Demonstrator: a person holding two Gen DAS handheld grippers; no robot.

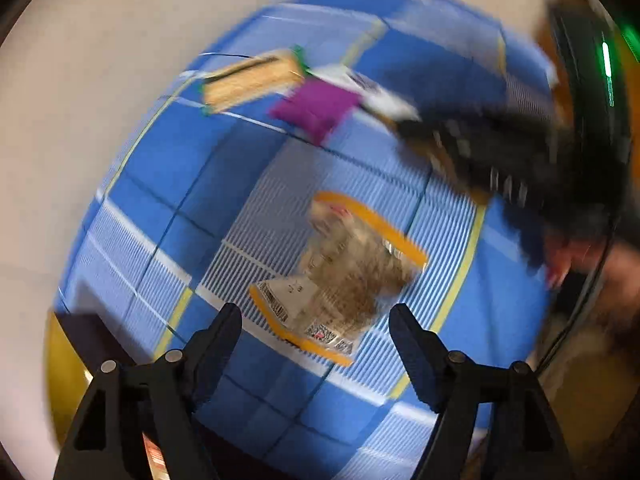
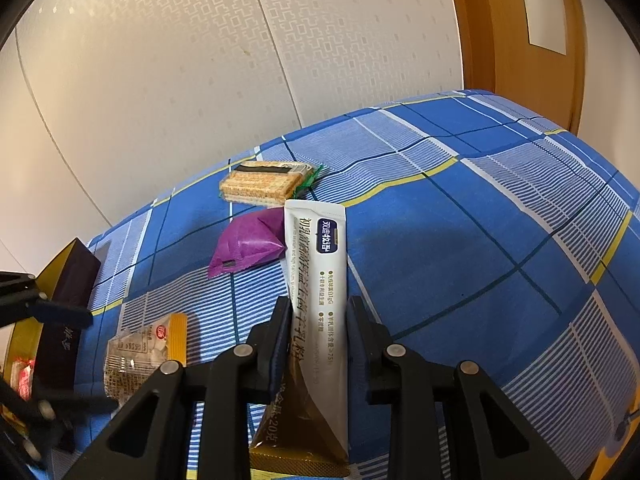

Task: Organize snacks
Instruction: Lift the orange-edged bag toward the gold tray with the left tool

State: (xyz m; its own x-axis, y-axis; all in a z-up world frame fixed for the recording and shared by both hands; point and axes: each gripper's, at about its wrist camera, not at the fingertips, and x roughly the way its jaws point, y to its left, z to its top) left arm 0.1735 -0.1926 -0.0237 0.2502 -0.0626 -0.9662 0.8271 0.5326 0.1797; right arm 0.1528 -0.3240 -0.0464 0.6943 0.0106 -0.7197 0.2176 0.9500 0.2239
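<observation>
Left wrist view, blurred: my left gripper (image 1: pixel 316 320) points down with its jaws spread wide and nothing between them, above a clear plastic snack packet with orange edges (image 1: pixel 352 268) lying flat on the blue checked cloth (image 1: pixel 168 160).

Right wrist view: my right gripper (image 2: pixel 318 308) is clamped on a long white and gold powder sachet (image 2: pixel 320 264), lifted over the cloth. Beyond it lie a purple pouch (image 2: pixel 248 246) and a clear-wrapped stack of tan crackers (image 2: pixel 264 184), near each other.
</observation>
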